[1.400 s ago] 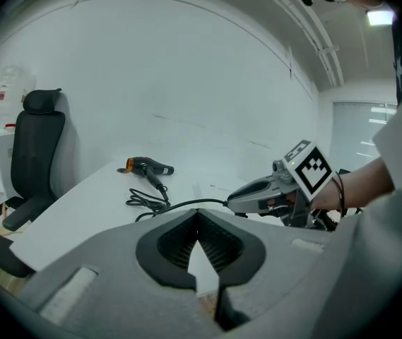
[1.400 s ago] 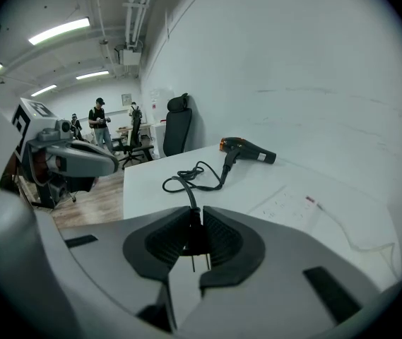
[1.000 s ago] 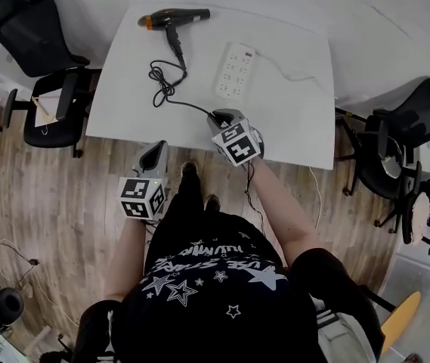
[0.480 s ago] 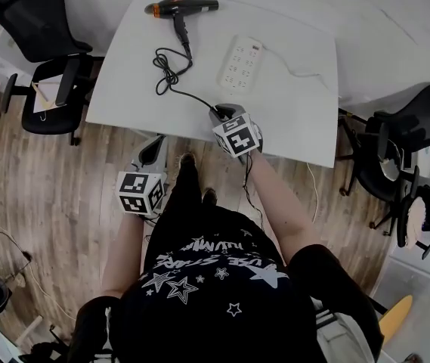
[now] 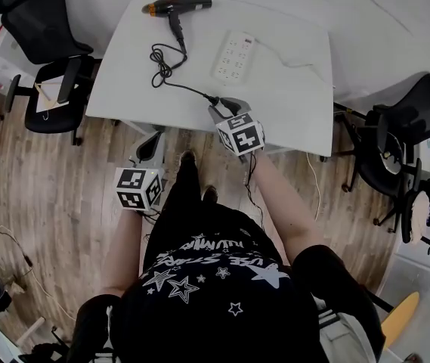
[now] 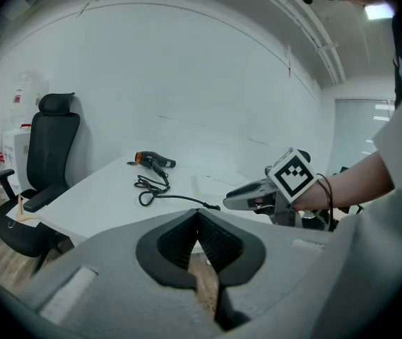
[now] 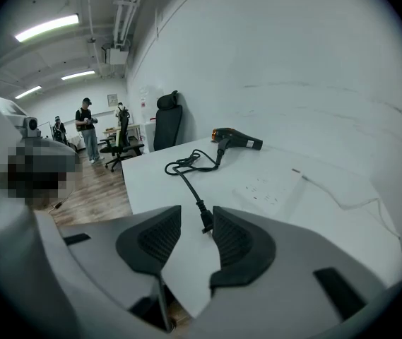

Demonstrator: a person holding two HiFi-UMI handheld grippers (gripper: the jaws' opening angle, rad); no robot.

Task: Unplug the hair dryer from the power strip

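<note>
Jaws, right gripper (image 7: 197, 212): just opened wide, pads clear of plug (image 7: 205, 221), which lies loose between them on table (image 5: 298, 104).
Jaws, left gripper (image 6: 199, 221): pressed together, empty, beside the table's near edge.
Cord (image 5: 165, 66): runs to hair dryer (image 5: 177, 6) at far edge.
Power strip (image 5: 233, 55): apart from plug, 0 dryer plugs seated.
Handling: back straight off, likely best without brushing the prongs.
Containers: 0 in view.

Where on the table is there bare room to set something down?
Free: front-left corner, between cord coil and table edge; front-right corner, past power strip. Crowded: centre line from hair dryer down the cord to plug near the front edge.
</note>
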